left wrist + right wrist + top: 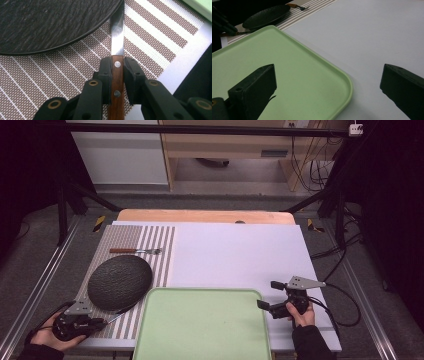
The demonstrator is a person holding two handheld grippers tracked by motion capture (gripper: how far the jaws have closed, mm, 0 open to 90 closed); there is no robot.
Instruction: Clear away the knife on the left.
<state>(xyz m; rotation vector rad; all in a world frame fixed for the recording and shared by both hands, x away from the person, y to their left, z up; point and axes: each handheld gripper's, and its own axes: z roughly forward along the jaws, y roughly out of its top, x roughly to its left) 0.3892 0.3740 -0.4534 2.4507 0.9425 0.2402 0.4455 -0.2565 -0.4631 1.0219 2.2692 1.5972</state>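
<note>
left gripper [102, 323] clamped, right gripper [267, 294] agape – low

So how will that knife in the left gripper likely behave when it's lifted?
The knife probably stays stiff: metal blade, riveted wooden handle. The left gripper clamps the handle near the blade, so it shouldn't slip or droop much. The blade seems to reach under the black plate, so lifting might nudge it.

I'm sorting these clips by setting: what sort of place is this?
Probably a lab or studio mock-up of a dining table: a striped placemat with a dark plate and fork, inside a black frame with loose cables.
</note>
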